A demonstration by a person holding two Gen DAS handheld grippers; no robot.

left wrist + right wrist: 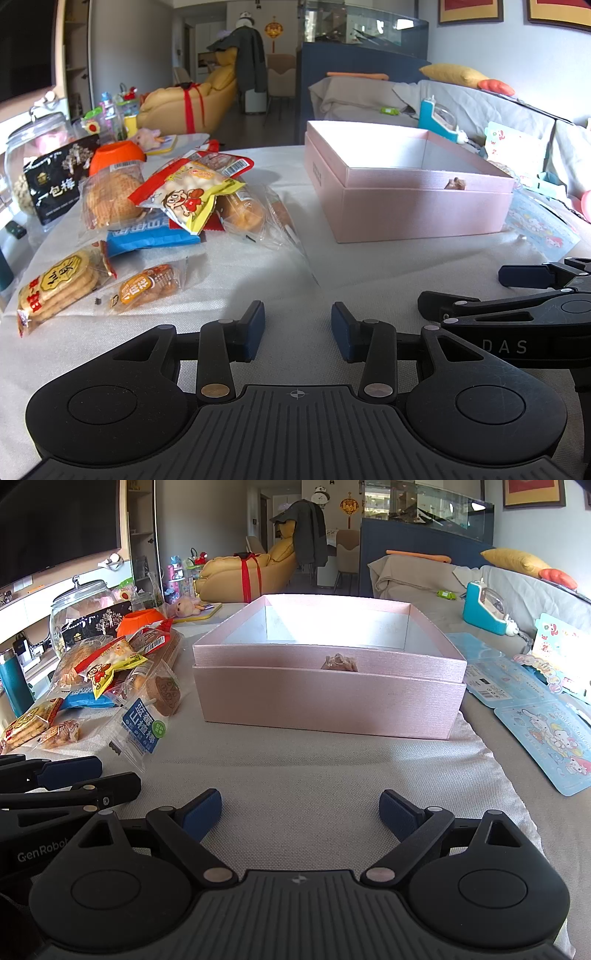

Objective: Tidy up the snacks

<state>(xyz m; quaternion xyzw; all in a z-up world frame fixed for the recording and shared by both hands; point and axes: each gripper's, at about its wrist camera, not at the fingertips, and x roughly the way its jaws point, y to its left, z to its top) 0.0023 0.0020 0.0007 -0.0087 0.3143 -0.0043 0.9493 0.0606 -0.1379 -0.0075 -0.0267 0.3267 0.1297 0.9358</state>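
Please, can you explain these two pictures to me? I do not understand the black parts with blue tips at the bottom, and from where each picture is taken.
There is no robot arm. A person holds two tools, and each carries its own camera looking forward along two fingers. The left camera shows the left hand-held gripper; the right camera shows the right hand-held gripper. Both are open and hold nothing. They rest over a table covered with a pale cloth. On it stands an open, empty pink box. To its left lies a pile of snack packets, still outside the box. To its right lie blue sticker sheets.
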